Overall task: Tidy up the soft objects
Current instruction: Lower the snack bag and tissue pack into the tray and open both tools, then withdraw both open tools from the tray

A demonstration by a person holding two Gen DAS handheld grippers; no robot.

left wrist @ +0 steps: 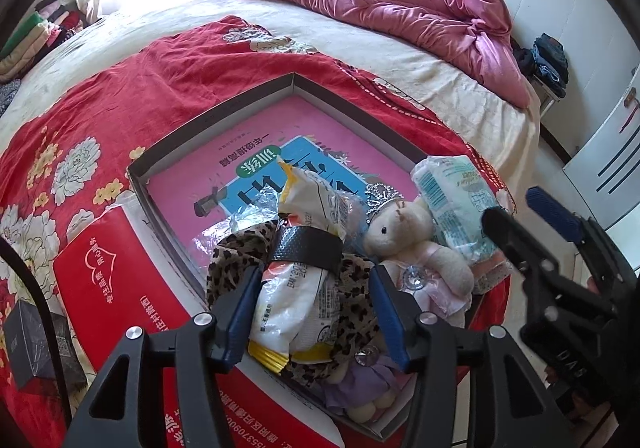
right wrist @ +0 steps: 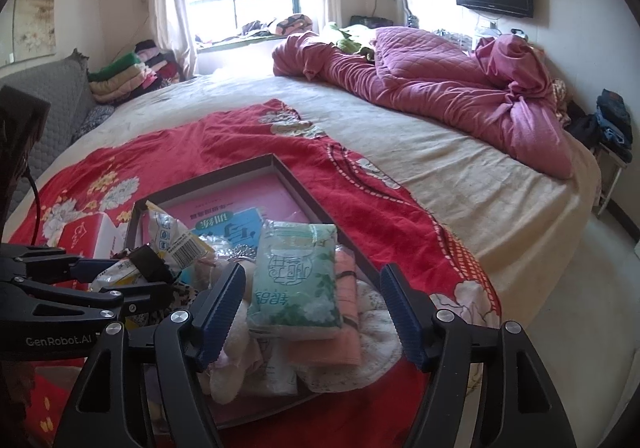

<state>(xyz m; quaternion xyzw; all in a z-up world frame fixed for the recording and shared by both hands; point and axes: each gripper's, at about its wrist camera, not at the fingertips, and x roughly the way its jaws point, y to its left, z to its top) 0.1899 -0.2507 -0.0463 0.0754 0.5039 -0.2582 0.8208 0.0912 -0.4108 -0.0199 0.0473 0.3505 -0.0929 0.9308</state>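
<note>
Two tools hang over a box of soft things on a bed.

The bed (right wrist: 460,184) carries a red blanket (left wrist: 132,88) in front and a pink quilt (right wrist: 440,84) at the far side. On the blanket lies a flat box (left wrist: 224,112) with a pink book (left wrist: 288,132) on its floor. The near corner of the box holds a heap: a leopard cloth (left wrist: 352,312), a white snack bag (left wrist: 296,300) with a black band around it, a toy bear (left wrist: 404,244) with a small crown, and a green tissue pack (right wrist: 296,280) on folded cloths. The left tool (left wrist: 310,312) has its blue fingers on each side of the snack bag, half open and not pressing it. The right tool (right wrist: 312,312) stands wide over the tissue pack, with gaps on both sides.
</note>
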